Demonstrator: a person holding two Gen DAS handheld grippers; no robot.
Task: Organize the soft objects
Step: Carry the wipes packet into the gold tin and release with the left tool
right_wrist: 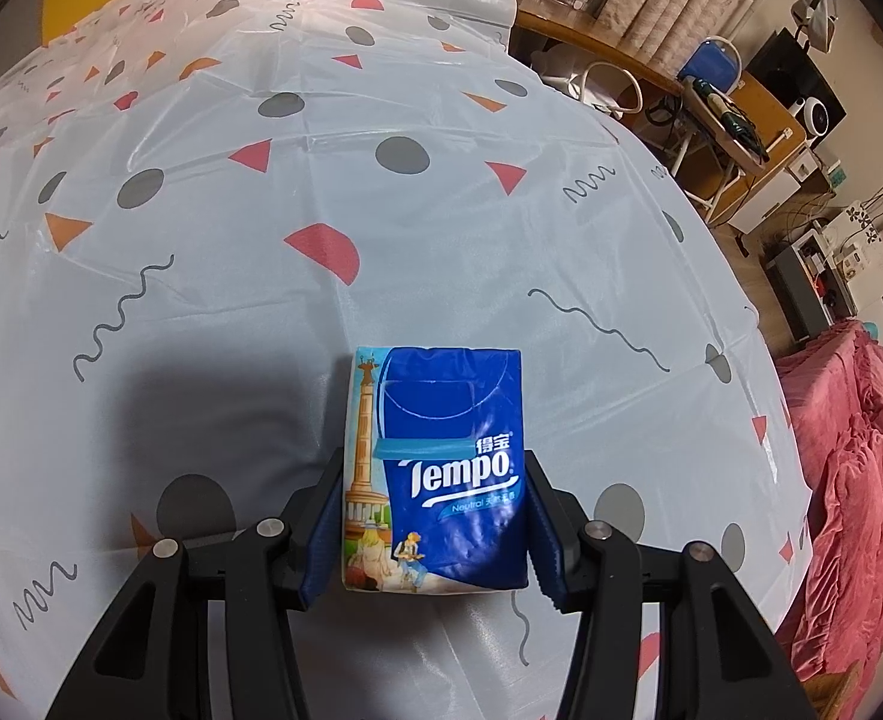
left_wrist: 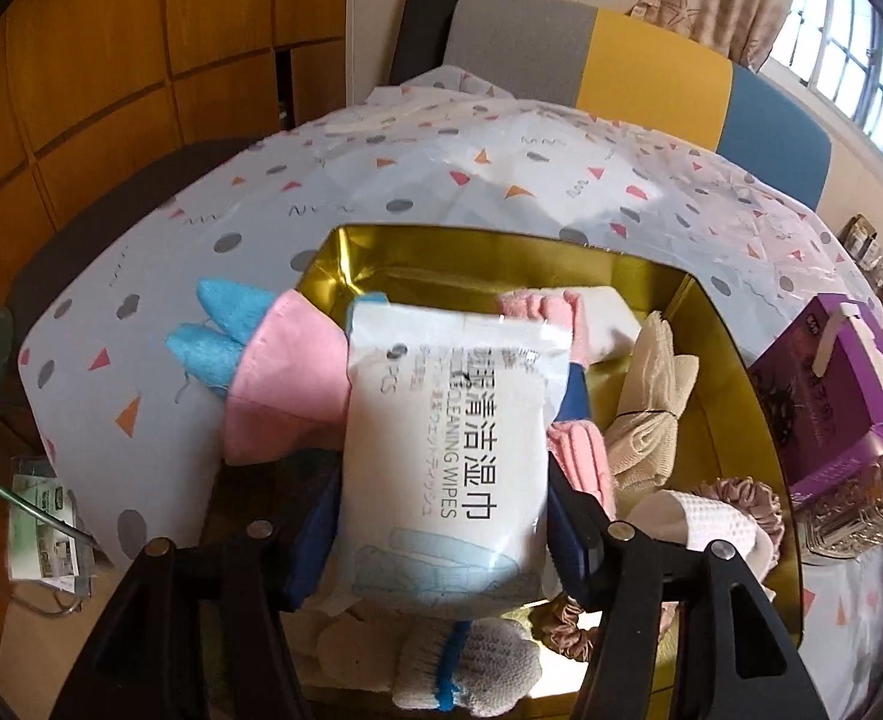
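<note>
Gold tin [left_wrist: 717, 372] crowded | your left gripper [left_wrist: 441, 516] pinches wipes pack [left_wrist: 447, 456]; right gripper [right_wrist: 429, 522] pinches tissue pack [right_wrist: 441, 468] | slick film may slip.

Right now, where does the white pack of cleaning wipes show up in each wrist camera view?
Left wrist view: the white pack of cleaning wipes sits centre frame, clamped in the left gripper above the gold tin box.
Right wrist view: not in it; the right gripper holds a blue Tempo tissue pack.
Shared landmark: the white tablecloth with dots and triangles.
</note>
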